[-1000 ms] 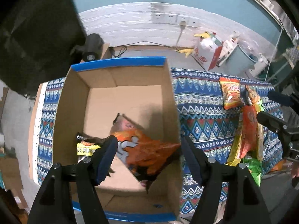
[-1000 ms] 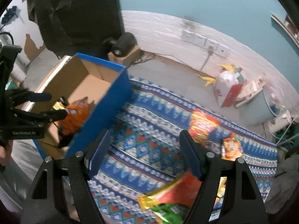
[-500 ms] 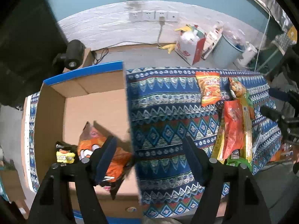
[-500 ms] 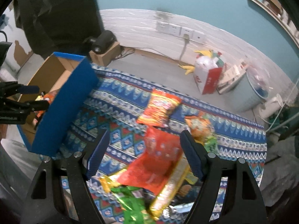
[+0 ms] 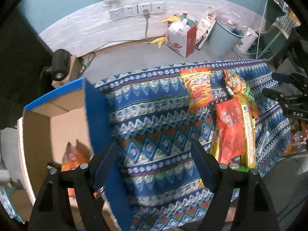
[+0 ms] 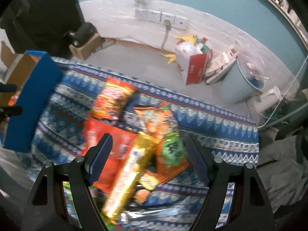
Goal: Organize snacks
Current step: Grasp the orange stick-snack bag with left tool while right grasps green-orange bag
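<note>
Right wrist view: the snack packets (image 6: 123,134) lie heaped on the patterned cloth (image 6: 221,134), the right gripper (image 6: 148,157) wide open and empty above them. It should settle over one packet's edge before closing. The left gripper (image 5: 154,165), also open and empty, hangs beside the cardboard box (image 5: 96,115).

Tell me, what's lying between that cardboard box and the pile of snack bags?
Only bare patterned tablecloth. The left wrist view shows it best: nothing sits between the cardboard box and the pile of snack bags.
</note>
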Tool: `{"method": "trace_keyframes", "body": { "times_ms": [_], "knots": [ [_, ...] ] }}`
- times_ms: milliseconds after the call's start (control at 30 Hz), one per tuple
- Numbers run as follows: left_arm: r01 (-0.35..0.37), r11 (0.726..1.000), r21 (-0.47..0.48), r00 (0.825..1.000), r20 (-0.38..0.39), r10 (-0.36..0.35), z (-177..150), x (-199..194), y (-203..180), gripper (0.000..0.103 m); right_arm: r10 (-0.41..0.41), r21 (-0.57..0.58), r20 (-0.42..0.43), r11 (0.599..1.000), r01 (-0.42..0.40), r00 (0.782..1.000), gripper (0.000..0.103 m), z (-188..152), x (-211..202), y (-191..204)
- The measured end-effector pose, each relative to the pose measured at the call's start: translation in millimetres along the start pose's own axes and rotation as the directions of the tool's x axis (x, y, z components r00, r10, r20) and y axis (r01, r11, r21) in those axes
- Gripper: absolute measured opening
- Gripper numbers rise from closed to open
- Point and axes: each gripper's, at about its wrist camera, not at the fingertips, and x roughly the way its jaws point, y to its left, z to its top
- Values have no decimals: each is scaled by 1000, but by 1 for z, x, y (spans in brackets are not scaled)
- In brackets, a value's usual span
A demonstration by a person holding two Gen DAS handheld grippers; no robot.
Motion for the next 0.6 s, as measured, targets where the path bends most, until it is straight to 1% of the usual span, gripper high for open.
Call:
{"method": "trace_keyframes", "body": {
  "times_ms": [100,200,333,467,600],
  "knots": [
    [20,1000,1,1000,-7,-20,11,9,-10,80,-22,-5,-38,1000,21,999,78,1,17,-18],
    [22,1000,15,1000,-5,-22,23,21,-22,80,-10,19,-78,1000,11,997,78,0,37,-34],
    [43,999,4,999,-21,-43,36,39,-35,80,3,57,-116,998,4,993,78,-6,61,-49],
    [55,998,-10,998,-32,-55,48,58,-46,80,11,74,-143,997,-1,990,78,-9,80,-56],
    [75,997,-19,996,-37,-75,57,72,-54,80,30,67,-148,998,-20,989,78,-9,91,-57]
  ]
}}
